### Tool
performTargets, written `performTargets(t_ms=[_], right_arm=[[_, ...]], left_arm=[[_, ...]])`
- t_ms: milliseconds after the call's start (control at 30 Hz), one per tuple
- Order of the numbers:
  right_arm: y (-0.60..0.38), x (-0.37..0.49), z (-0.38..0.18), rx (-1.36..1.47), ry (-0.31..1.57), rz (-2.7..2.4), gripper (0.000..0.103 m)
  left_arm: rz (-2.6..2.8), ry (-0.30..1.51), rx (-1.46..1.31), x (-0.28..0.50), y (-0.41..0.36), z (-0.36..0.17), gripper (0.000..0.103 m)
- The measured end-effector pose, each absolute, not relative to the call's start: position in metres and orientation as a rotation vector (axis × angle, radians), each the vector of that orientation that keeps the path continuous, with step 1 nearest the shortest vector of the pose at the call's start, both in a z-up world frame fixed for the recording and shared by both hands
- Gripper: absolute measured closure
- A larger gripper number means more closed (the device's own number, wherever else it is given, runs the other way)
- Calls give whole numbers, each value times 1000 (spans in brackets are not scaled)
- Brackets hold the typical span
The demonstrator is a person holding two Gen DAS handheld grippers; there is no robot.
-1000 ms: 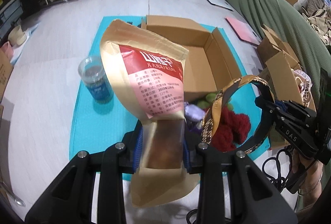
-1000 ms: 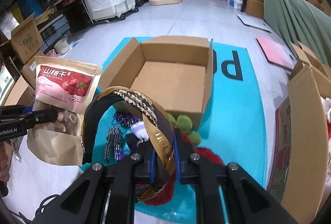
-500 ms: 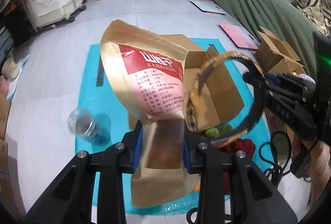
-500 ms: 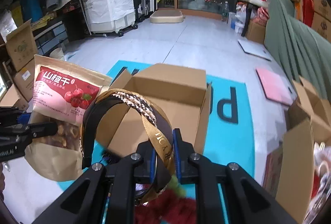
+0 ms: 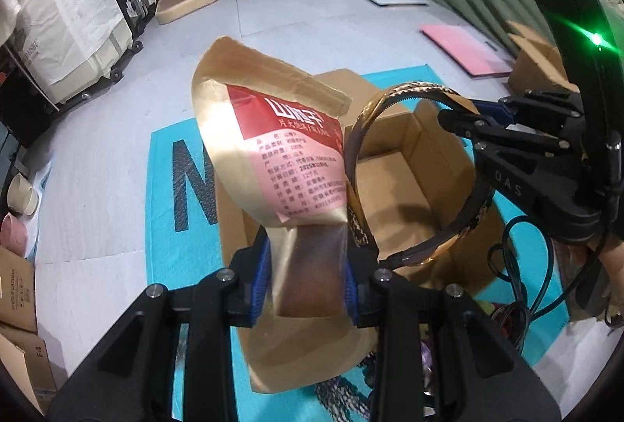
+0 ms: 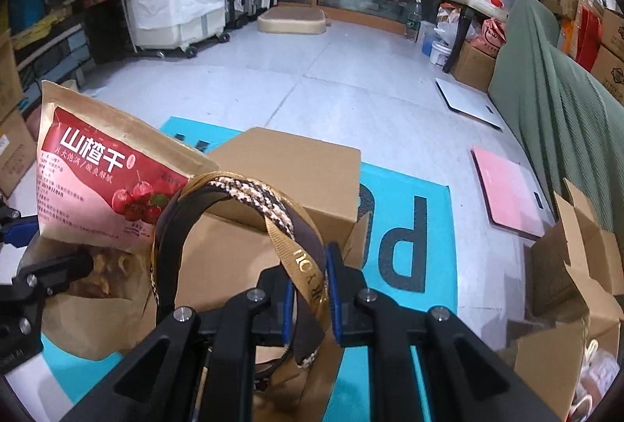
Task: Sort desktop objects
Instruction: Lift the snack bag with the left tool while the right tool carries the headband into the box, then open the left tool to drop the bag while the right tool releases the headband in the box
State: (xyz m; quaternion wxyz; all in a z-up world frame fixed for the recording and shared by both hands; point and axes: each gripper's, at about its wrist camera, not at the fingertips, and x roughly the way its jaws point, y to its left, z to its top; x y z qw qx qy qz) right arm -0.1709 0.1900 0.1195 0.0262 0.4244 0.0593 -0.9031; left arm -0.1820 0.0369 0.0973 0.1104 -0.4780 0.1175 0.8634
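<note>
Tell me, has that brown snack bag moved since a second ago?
Yes. The snack bag, clamped in the left gripper, has travelled from beside the cardboard box to above it.

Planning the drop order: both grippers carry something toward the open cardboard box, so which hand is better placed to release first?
Probably right. The right gripper holds the headband directly above the cardboard box opening; the left gripper holds the snack pouch nearer the box's left edge.

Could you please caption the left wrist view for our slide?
Left gripper carries a snack pouch over the open cardboard box, beside a headband.
</note>
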Motion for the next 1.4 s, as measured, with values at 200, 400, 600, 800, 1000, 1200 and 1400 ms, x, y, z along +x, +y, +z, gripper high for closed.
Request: performTargets(t_ms=[200, 400, 600, 800, 1000, 1200, 1400], right_arm=[[186, -203, 89, 1404, 269, -2747, 89], [183, -226, 63, 1485, 299, -2689, 89], [185, -242, 42, 1544, 312, -2648, 88], [184, -245, 34, 1574, 328, -2645, 84], [182, -242, 42, 1524, 382, -2697, 40], [183, -230, 67, 1401, 377, -2760, 21], [187, -221, 87, 1370, 374, -2773, 21]], left_arm=[[2513, 382, -1488, -208, 46, 65, 73], [2469, 399, -1562, -227, 48, 38, 73], [2449, 345, -1572, -241, 45, 27, 65], [2513, 411, -1520, -249, 51, 34, 54], [2542, 446, -1461, -243, 57, 50, 39], [2588, 508, -1449, -235, 60, 63, 30], [2606, 521, -1432, -221, 60, 76, 30]])
